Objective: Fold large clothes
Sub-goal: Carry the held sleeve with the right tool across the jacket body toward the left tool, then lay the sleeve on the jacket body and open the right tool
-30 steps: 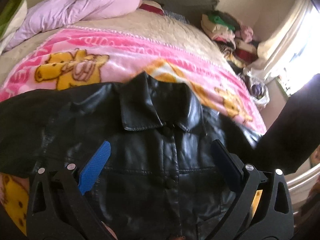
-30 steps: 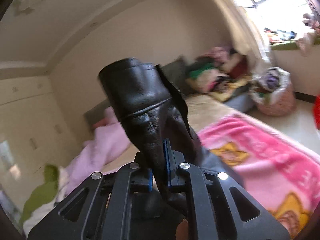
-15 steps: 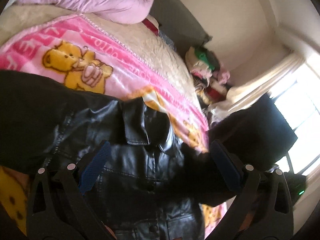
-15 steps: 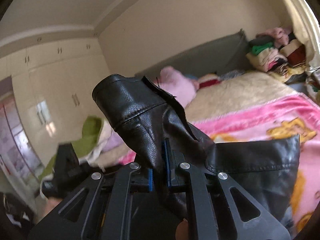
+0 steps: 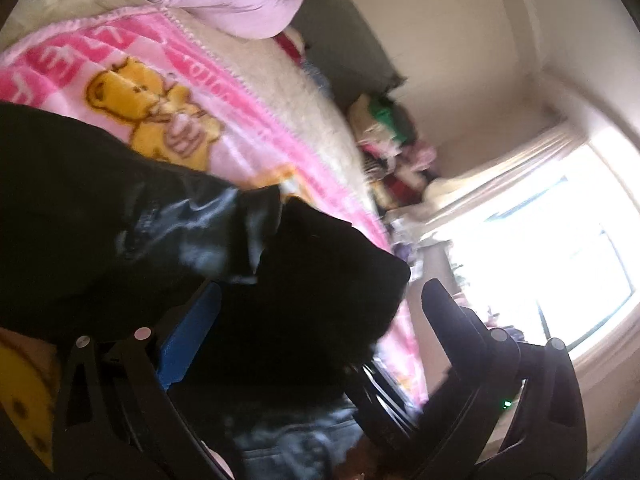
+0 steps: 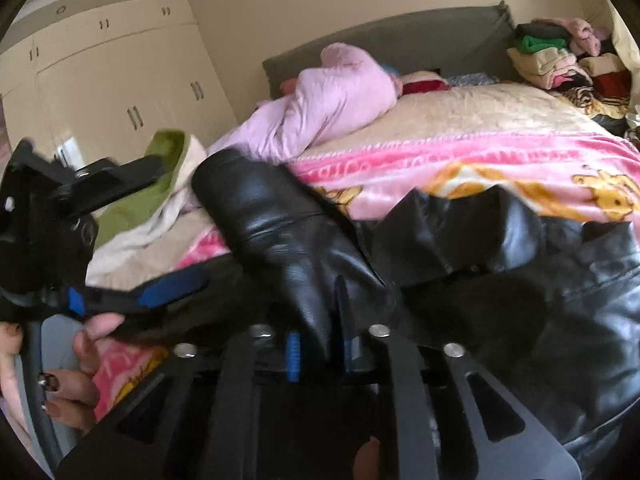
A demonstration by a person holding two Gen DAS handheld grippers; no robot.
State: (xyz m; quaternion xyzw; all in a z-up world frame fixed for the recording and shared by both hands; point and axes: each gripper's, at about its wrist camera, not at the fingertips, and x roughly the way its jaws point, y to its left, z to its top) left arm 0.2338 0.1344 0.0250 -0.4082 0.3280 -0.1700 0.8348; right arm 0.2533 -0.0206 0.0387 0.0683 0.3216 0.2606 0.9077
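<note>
A black leather jacket [image 6: 560, 300] lies front-up on the bed, its collar toward the headboard. Its sleeve [image 6: 260, 216] is folded over the jacket's front toward the left. My right gripper [image 6: 320, 350] is low over the jacket and its jaws are opening. The sleeve's cuff end still runs between the blue pads, which stand slightly off it. My left gripper [image 5: 320, 312] is open wide above the jacket [image 5: 100, 220], with the dark folded sleeve [image 5: 328, 280] lying between its fingers, untouched. In the right wrist view a hand [image 6: 80, 344] holds the left gripper at the left edge.
A pink bear-print blanket [image 6: 460, 160] covers the bed under the jacket. A lilac padded garment [image 6: 328, 92] lies near the headboard and a green and cream cloth [image 6: 152, 184] at the left. Stacked clothes [image 6: 560, 60] sit at the far right. A bright window [image 5: 560, 240] is beyond the bed.
The right gripper swung the raised sleeve down and across the jacket, and its pads have parted. The left gripper turned and shifted toward the window side, staying open.
</note>
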